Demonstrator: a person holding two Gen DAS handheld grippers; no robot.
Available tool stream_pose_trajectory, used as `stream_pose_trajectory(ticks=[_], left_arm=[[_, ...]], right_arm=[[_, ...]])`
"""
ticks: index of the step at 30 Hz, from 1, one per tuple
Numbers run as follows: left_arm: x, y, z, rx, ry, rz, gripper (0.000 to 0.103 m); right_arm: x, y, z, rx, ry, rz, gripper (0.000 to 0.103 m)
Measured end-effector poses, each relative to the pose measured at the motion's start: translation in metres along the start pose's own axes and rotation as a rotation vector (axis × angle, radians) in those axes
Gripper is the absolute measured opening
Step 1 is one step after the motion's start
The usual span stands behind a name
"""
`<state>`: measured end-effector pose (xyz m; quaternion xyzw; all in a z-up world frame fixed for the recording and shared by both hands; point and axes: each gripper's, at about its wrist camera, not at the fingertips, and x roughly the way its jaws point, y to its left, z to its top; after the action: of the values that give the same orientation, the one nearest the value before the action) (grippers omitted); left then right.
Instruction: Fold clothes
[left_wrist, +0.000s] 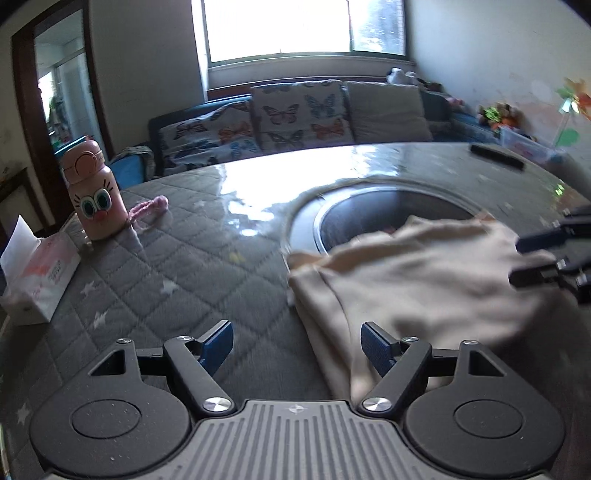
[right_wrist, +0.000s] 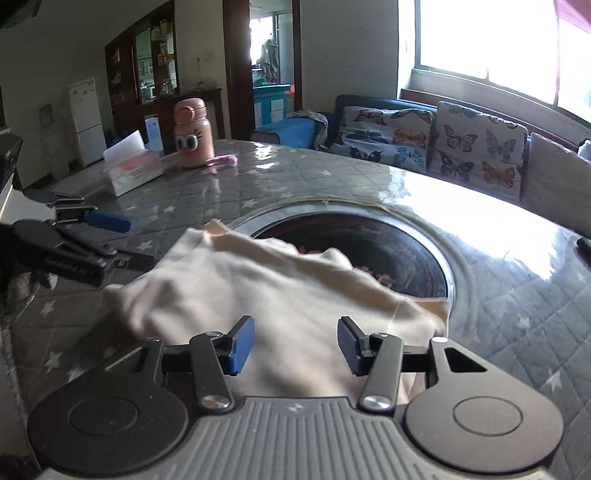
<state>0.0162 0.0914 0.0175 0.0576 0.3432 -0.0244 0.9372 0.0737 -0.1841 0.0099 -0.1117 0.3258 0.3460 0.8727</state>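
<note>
A pink bottle (left_wrist: 94, 192) stands beside a tissue box (left_wrist: 38, 275) on the quilted table (left_wrist: 177, 266).

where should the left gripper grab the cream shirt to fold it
Probably the near-left corner of the cream garment, where its layered edge lies flat on the quilted table cover. Bring the open left gripper in low from the garment's left side, away from the round recess that its far edge overhangs.

The cream garment (left_wrist: 424, 280) is motion-blurred and covers part of the round recess (left_wrist: 373, 210). The right gripper (left_wrist: 546, 258) is cut off by the left wrist view's edge.
</note>
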Motion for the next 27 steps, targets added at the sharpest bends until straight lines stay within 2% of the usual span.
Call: stream_pose_trajectory(ticks=[3,8,12,17,19,21,22,26,27], left_arm=[[-0.007,-0.002,-0.014,0.042,0.013,-0.003,0.079],[-0.008,0.0,-0.022,0.078,0.028,0.105,0.079],[-0.024,0.004,-0.022,0.049,-0.004,0.066,0.079],[-0.045,-0.009,-0.026,0.081,-0.054,-0.069,0.076],[-0.043,-0.016,-0.029,0.108,-0.044,-0.096,0.064],[-0.037,-0.021,-0.032,0.113,-0.022,-0.113,0.054],[-0.034,-0.022,-0.033,0.111,-0.014,-0.119,0.048],[-0.029,-0.025,-0.034,0.117,-0.018,-0.133,0.032],[-0.028,-0.026,-0.034,0.12,-0.021,-0.136,0.023]], right_arm=[[-0.008,0.004,-0.008,-0.004,0.014,0.004,0.051],[-0.014,-0.005,-0.021,0.011,0.05,-0.044,0.051],[-0.029,-0.015,-0.026,0.058,0.029,-0.055,0.051],[-0.042,-0.023,-0.033,0.084,0.026,-0.085,0.049],[-0.042,-0.026,-0.037,0.092,0.038,-0.096,0.047],[-0.044,-0.029,-0.04,0.104,0.045,-0.105,0.038],[-0.045,-0.031,-0.041,0.114,0.047,-0.106,0.038],[-0.043,-0.037,-0.046,0.137,0.054,-0.112,0.029],[-0.042,-0.039,-0.047,0.144,0.057,-0.11,0.02]])
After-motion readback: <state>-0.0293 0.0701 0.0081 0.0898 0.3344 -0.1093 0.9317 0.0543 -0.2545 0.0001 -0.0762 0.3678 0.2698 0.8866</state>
